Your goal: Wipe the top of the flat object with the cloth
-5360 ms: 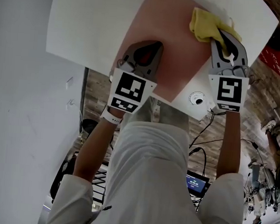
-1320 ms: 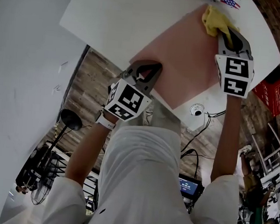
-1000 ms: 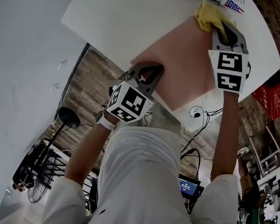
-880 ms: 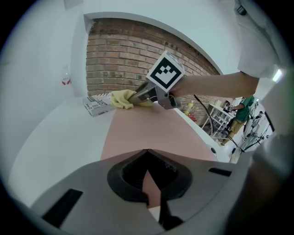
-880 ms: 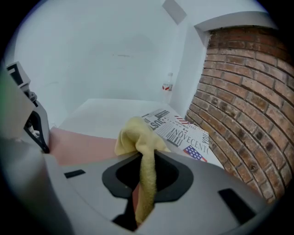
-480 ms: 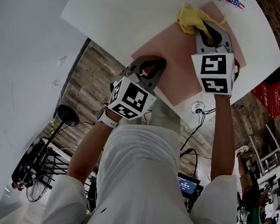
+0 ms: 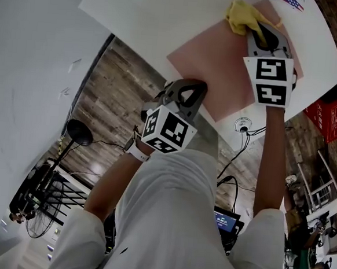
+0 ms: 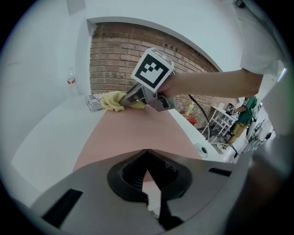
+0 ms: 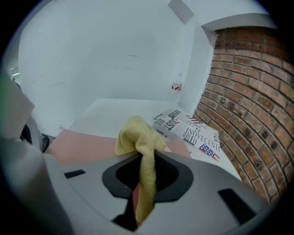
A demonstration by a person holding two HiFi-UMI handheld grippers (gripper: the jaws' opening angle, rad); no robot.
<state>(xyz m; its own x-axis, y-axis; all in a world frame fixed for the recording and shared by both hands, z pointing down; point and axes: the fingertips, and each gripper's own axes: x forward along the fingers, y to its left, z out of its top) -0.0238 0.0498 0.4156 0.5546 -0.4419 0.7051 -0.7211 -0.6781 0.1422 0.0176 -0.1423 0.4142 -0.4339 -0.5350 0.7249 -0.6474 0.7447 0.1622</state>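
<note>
The left tongs (image 7: 194, 88) are sitting nearest the person, at the near edge of the worktop (image 7: 149, 13). In the left gripper view these left tongs (image 8: 147, 151) are showing their jaws brought together at the tips, with nothing seen between them. They are pointing out over the pink flat object (image 8: 133, 133).

That pink flat object (image 7: 220, 65) is lying flat on the white worktop, set at an angle to its edges. One corner is reaching toward the near edge, just beside a round cable port (image 7: 243, 126).

Farther out, the right tongs (image 7: 261, 28) are reaching over the far part of the pink flat object. In the right gripper view the right tongs (image 9: 146, 156) are clamping a strip of the yellow cloth (image 9: 138, 137) between their jaws. The rest of the cloth is bunching up just past the tips and pressing down on the pink flat object (image 9: 82, 142). From the left gripper view, the yellow cloth (image 8: 112, 101) is resting at the far end of the pink surface, under the right tongs (image 8: 133, 98).

Just beyond the cloth, a printed paper with a flag on it (image 9: 188, 128) is lying on the worktop (image 9: 110, 112). A brick wall (image 9: 252, 92) is rising behind it on the right.
</note>
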